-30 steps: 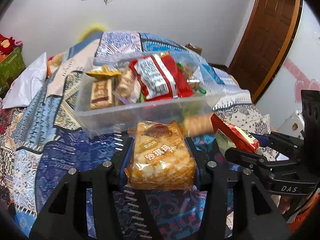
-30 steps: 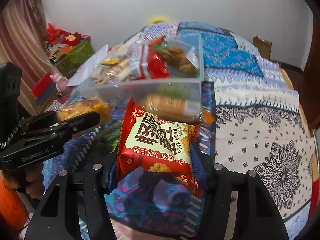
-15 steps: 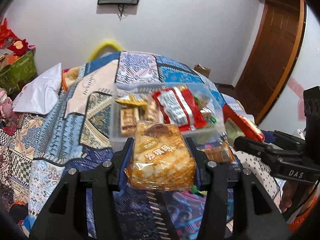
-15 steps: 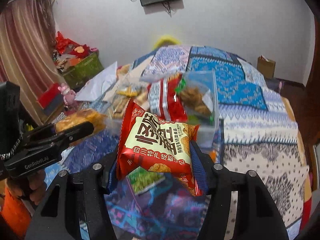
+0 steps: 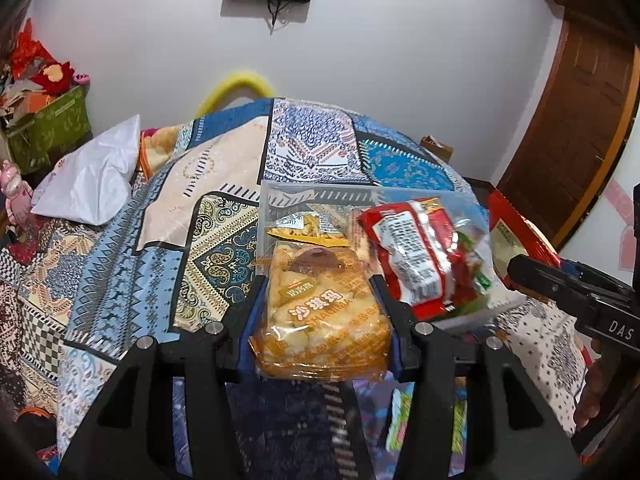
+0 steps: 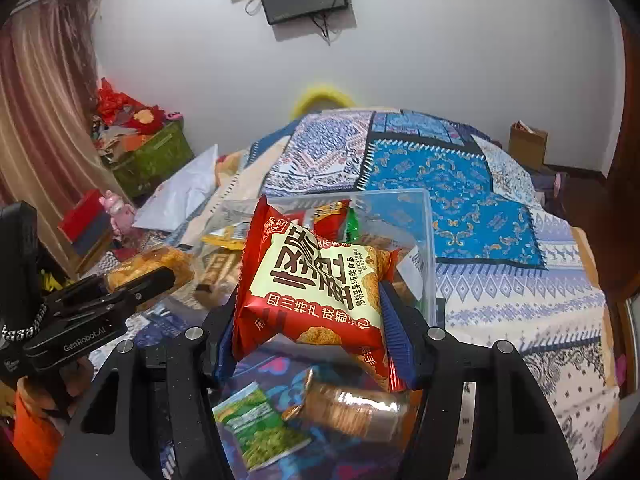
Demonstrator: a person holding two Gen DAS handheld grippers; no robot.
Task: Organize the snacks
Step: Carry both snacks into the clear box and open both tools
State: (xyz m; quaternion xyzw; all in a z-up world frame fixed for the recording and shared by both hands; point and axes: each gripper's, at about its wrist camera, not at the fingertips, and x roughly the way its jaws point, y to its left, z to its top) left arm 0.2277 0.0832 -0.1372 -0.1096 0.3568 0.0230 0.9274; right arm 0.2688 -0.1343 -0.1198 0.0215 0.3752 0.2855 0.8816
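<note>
My left gripper (image 5: 320, 312) is shut on a clear pack of yellow puffed-rice cake (image 5: 322, 316), held in front of a clear plastic box (image 5: 320, 194) on the bed. My right gripper (image 6: 308, 320) is shut on a red and cream snack bag (image 6: 316, 292), also lifted before the box (image 6: 430, 248). Inside the box lie a red wrapper (image 5: 416, 256) and several other snacks. In the right wrist view the left gripper (image 6: 132, 288) shows at the left with its cake pack (image 6: 160, 262). The right gripper (image 5: 516, 266) and its red bag (image 5: 520, 232) show at the right of the left wrist view.
A green snack packet (image 6: 260, 428) and a clear sleeve of round biscuits (image 6: 356, 404) lie on the patterned quilt (image 5: 192, 208) below the right gripper. A white bag (image 5: 92, 172) rests at the bed's left side. A wooden door (image 5: 572, 136) stands to the right.
Both grippers have risen and drawn back from the box, each still carrying its snack. The box now sits lower and farther off in both views, and more of the wall shows.
</note>
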